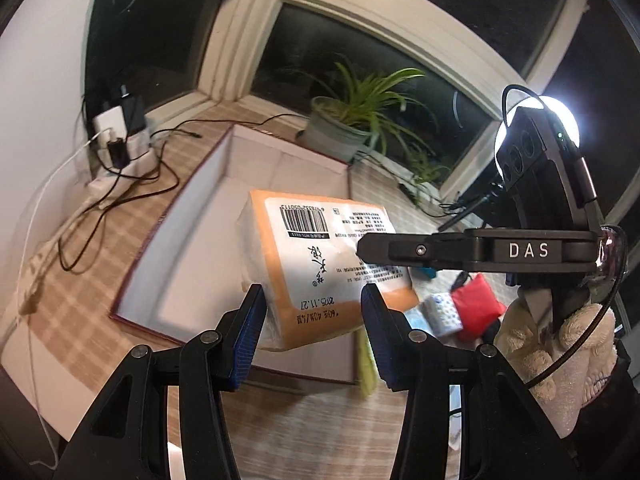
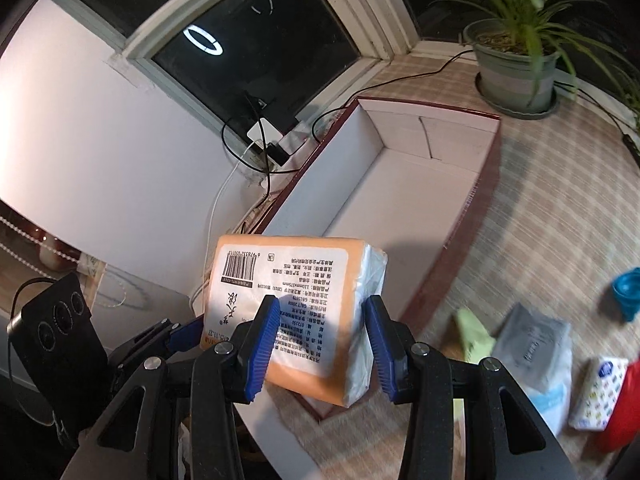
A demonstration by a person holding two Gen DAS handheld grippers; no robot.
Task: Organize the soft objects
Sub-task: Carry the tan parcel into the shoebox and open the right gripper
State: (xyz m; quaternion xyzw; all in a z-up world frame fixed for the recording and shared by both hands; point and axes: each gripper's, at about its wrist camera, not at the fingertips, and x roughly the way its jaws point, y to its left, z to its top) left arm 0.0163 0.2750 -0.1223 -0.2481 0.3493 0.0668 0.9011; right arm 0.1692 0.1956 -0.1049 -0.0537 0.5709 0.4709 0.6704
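An orange and white tissue pack with a barcode label is held in the air over the near end of an open white box with a dark red rim. Both grippers hold it. My left gripper is shut on one end of the pack. My right gripper is shut on the pack, and its black arm reaches in from the right in the left wrist view. The left gripper's blue fingertips show at the pack's left in the right wrist view. The box holds nothing.
More soft items lie right of the box: a green cloth, a grey pouch, a patterned tissue pack, a red bag, a blue object. A potted plant stands behind. Chargers and cables sit at the wall.
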